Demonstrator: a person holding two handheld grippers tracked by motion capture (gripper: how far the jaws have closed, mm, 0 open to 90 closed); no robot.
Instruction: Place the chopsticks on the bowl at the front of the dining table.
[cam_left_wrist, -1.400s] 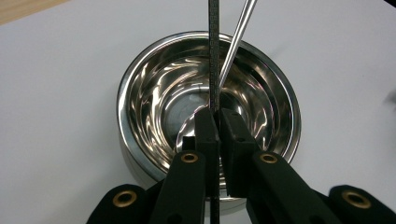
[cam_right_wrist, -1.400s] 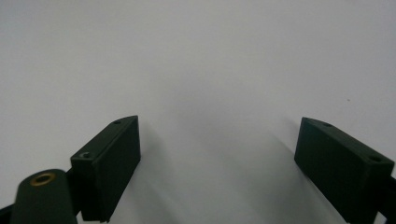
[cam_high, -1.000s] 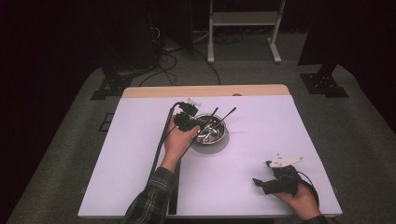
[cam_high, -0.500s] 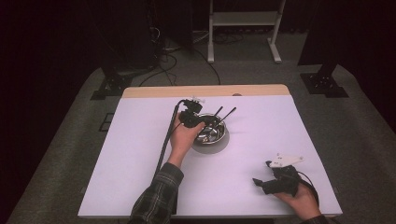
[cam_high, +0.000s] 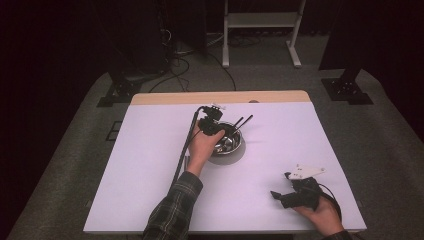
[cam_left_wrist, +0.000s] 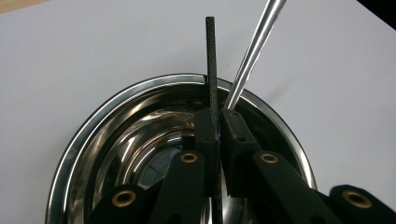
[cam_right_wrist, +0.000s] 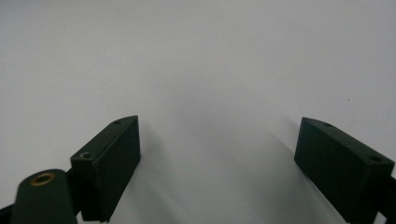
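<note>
We logged the left gripper (cam_high: 212, 120) over the shiny round steel bowl (cam_high: 235, 147) mid-tabletop, pointing steeply down into it. In the left gripper view its fingers (cam_left_wrist: 205, 130) were clenched on a thin black textured stick (cam_left_wrist: 210, 56), likely a chopstick or utensil handle; we could not tell which. The stick ran straight through the pinch: long axis in line with the fingers, upper end poking out past the far rim of the bowl, lower end dropping below the pads toward the bowl floor. A polished silver metal rod (cam_left_wrist: 254, 46) lay just beside it on the right in that view, leaning on the same far rim, its lower end tucked by the right pad; whether it touched that pad we could not tell. From the high view two slim dark handles (cam_high: 245, 120) stuck out of the bowl up and to the right, near each other.

We judged the coming move to hinge on that axis: a pull along the stick's length, up and away from the bowl, should free it without dragging the silver rod along. The left hand (cam_high: 202, 147) was on the job, right at the bowl.

Further right, the white tabletop (cam_high: 150, 165) lay bare. The right gripper (cam_high: 280, 196) rested near the front right corner, well apart from the bowl, fingers (cam_right_wrist: 112, 163) released and spread wide over plain white surface, nothing between them.
</note>
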